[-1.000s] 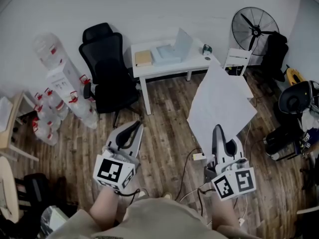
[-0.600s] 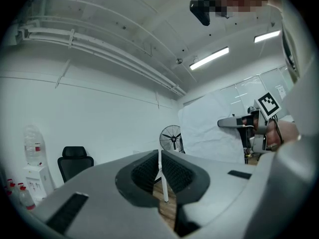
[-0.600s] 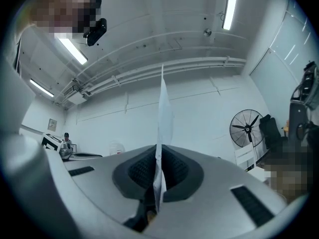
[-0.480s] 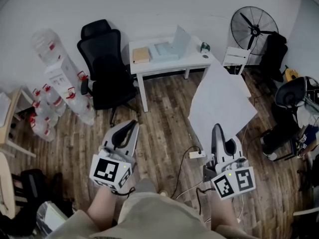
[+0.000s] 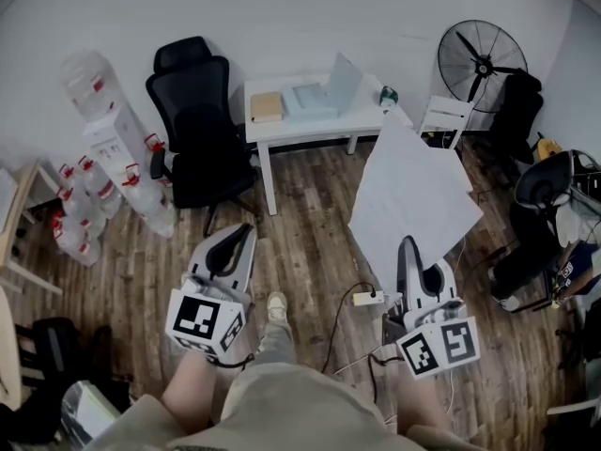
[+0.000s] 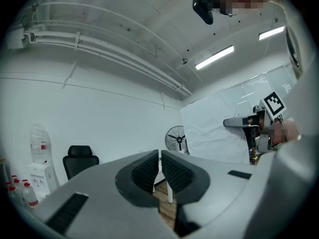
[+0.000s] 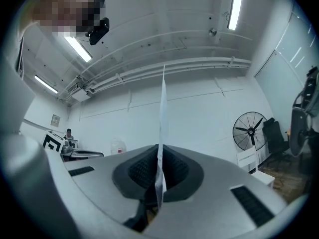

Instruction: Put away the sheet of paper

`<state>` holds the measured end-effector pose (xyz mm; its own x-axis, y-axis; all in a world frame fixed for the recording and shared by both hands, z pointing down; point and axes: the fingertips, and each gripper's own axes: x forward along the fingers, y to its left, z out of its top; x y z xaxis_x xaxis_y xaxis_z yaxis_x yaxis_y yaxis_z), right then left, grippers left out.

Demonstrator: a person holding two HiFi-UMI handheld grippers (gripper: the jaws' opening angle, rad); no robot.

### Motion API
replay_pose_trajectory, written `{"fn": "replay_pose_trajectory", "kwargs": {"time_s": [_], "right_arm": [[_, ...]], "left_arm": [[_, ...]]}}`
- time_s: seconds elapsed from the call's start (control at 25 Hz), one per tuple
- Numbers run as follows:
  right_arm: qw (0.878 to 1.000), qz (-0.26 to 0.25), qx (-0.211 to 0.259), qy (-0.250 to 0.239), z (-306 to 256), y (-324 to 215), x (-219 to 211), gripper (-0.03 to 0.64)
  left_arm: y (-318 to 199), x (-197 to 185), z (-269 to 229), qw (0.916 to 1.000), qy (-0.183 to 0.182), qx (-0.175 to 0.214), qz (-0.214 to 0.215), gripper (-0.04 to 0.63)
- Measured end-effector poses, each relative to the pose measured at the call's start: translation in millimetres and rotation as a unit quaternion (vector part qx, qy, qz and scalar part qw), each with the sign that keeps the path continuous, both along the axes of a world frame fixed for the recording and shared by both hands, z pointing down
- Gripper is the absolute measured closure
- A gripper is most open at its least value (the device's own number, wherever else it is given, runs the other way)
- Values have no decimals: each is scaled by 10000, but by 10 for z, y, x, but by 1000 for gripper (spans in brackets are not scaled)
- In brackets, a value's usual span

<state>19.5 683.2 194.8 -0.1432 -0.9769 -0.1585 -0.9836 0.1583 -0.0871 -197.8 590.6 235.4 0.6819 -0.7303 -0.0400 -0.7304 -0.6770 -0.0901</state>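
Standing over a wooden floor (image 5: 310, 242), the person faces a white desk (image 5: 324, 120) against the far wall, with a black office chair (image 5: 199, 130) at its left end; both sit in the head view much where they did a second ago, shifted only slightly. The sheet of paper (image 5: 413, 195) is in the air right of centre, upright and tilted, its top corner overlapping the desk's right end and its lower edge pinched in the right gripper (image 5: 407, 244); that gripper's jaws are clamped on the paper, which shows edge-on between the pads in the right gripper view; grip and pose are unchanged from the earlier frames. A pedestal fan (image 5: 482, 59) stands at the far right. The left gripper (image 5: 248, 229) is held low on the left, jaws together with only a slit between them and nothing in it; its marker cube has drifted a little leftward. A pale shoe (image 5: 276, 305) now shows on the floor between the two grippers, further forward than before; a power strip (image 5: 366, 299) lies just right of it.
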Motion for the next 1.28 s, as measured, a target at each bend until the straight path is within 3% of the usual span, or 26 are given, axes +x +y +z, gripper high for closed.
{"fn": "replay_pose_trajectory", "kwargs": {"time_s": [0.48, 1.0, 1.28], "right_arm": [[9999, 18, -123, -55, 141, -718, 108, 595], [9992, 211, -348, 22, 123, -2275, 217, 595], [9988, 335, -350, 83, 62, -3117, 214, 595]], "left_arm": [[-721, 217, 102, 9997, -128, -51, 201, 561], [-2340, 400, 183, 9985, -164, -332, 401, 561], [-3199, 461, 108, 9978, -121, -289, 591, 561]]}}
